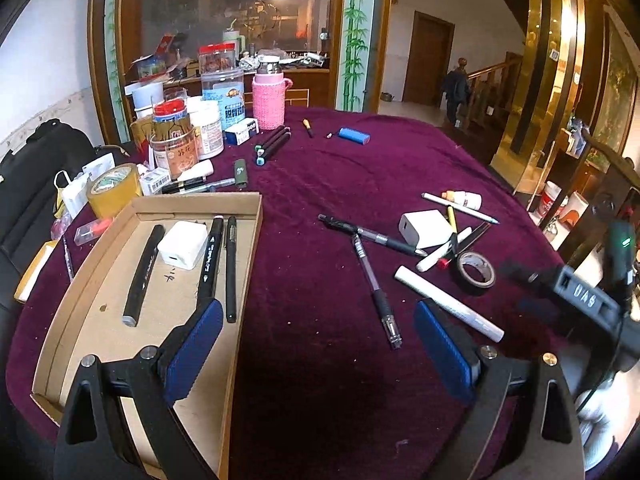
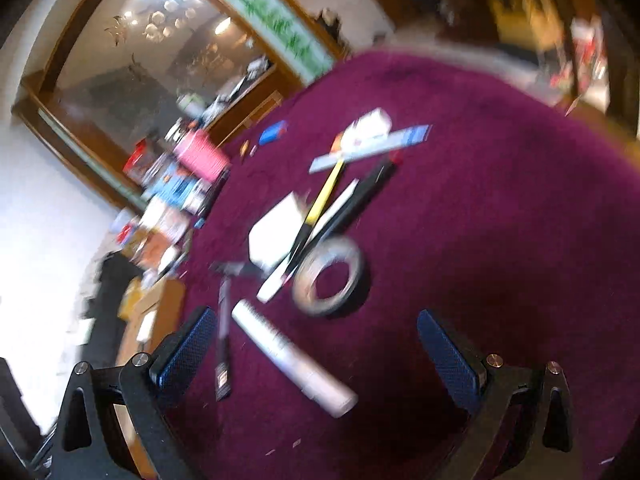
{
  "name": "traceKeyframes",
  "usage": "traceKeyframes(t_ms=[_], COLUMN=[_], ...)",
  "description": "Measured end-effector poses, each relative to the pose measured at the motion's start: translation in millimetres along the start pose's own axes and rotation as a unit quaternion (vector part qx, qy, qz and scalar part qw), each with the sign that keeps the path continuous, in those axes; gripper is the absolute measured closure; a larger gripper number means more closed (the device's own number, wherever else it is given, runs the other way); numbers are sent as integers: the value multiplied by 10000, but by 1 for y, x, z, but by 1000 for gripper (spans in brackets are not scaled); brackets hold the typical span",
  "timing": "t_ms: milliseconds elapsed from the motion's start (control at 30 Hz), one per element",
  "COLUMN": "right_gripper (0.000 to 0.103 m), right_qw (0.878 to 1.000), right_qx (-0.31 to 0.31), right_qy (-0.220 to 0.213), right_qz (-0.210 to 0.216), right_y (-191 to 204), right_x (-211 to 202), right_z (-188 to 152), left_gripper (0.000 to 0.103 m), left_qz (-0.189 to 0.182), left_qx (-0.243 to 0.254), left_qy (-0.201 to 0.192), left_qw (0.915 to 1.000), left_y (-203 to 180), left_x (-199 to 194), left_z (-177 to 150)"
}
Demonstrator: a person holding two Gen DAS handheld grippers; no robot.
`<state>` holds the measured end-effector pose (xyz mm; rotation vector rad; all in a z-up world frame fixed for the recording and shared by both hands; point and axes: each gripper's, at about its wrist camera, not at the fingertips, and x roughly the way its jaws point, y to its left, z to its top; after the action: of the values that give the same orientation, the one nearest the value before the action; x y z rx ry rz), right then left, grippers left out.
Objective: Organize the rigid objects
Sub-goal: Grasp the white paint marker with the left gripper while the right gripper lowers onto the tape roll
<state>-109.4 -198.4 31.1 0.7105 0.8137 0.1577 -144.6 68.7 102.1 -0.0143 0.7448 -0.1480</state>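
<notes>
Both tongs stood apart, empty. Right gripper [image 2: 312, 352] hovered with white marker [image 2: 294, 358] between its fingers; best straddle mid-barrel, clear of tape roll [image 2: 329, 276] ahead.

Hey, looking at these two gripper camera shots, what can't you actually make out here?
- Right wrist view: motion blur smears everything; print on the white marker and the jars' labels is unreadable.
- Left wrist view: the cardboard tray's near end is hidden behind the left gripper.
- Left wrist view: the writing on the black markers in the tray is too small to read.
- Left wrist view: the right gripper's fingers are out of frame; only its blurred body shows.
</notes>
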Motion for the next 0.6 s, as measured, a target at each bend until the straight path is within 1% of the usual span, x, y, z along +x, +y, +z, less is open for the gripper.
traceKeyframes(t_ms=[33,67,100,167,200,300,333,400,467,500,533,567,600], right_gripper=[0,0,0,0,0,0,0,0,0,0,0,0,0], right_qw=[9993,9994,9986,9908,9870,9756,9753,9800,9851,9871,9888,9899,9906], right_qx=[119,55,-69,76,81,-22,4,21,87,159,252,344,404], right_qy=[220,213,298,738,894,1164,1142,953,743,654,568,497,443], right_qz=[263,268,425,1130,1337,1863,1892,1744,1552,1453,1357,1280,1229], right_y=[0,4,12,18,24,37,36,31,22,16,9,1,-6], right_x=[8,8,10,19,22,24,21,13,4,0,-4,-8,-10], right_z=[-4,-6,-8,-12,-15,-20,-19,-15,-9,-7,-4,-2,1], left_gripper=[7,7,7,7,7,7,7,7,7,11,16,27,33], left_qz=[-16,-26,-34,-53,-70,-180,-205,-312,-575,-704,-958,-1173,-1352], left_qx=[-4,-9,-21,-41,-57,-81,-74,-59,-36,-14,11,29,53], left_qy=[-26,-33,-31,12,58,158,185,269,430,513,674,828,979], left_qw=[10000,10000,10000,10000,9999,9997,9996,9991,9974,9962,9931,9896,9860], left_y=[-1,-1,-1,0,0,0,-1,-4,-11,-16,-23,-30,-37], left_x=[-1,-1,-1,1,3,7,8,13,21,25,32,39,46], left_z=[0,1,0,0,-1,-2,-2,-4,-6,-7,-8,-8,-7])
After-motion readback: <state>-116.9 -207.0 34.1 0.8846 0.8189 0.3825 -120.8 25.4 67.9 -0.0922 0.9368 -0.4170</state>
